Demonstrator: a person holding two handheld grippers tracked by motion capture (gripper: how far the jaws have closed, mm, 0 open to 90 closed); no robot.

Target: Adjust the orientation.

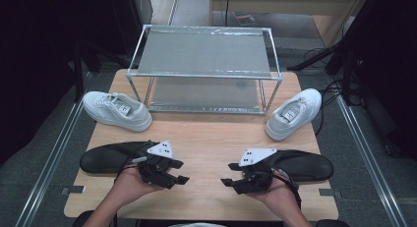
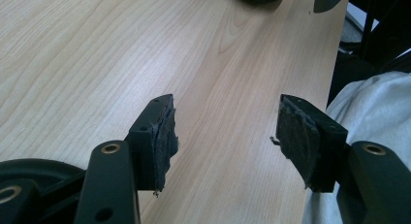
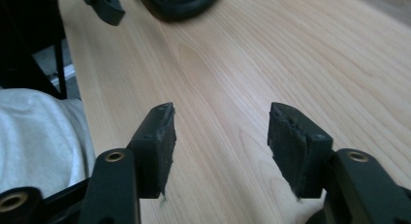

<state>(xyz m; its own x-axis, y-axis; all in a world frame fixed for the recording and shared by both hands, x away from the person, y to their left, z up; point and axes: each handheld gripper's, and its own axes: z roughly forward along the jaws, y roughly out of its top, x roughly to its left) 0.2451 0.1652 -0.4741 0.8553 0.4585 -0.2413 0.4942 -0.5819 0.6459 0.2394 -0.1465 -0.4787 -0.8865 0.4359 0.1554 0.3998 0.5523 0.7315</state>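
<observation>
1. Left tool (image 1: 183,172): a hand is holding it low over the near part of the worktop (image 1: 211,138), jaws standing wide apart with bare wood between them and pointing toward the middle. In the left gripper view, the worn pads (image 2: 162,139) are gripping nothing.
2. Right tool (image 1: 227,174): it is mirroring the left one, jaws likewise wide and holding nothing, tips facing the left tool across a gap.
3. Black rests: the left black rest (image 1: 110,158) and the right black rest (image 1: 302,165) are lying just behind the tools, near the worktop's side edges.
4. White shoes: the nearest work items, the left shoe (image 1: 117,110) and the right shoe (image 1: 293,114), are sitting farther back, one at each side and well apart, both upright.
5. Metal rack (image 1: 204,74): it is standing at the far edge between the shoes; both shelves are carrying nothing.
6. Risk, as judged: the left shoe is lying close to the worktop's edge, so a clumsy reach could be nudging it off; a pinch on soft upper alone could be slipping.
</observation>
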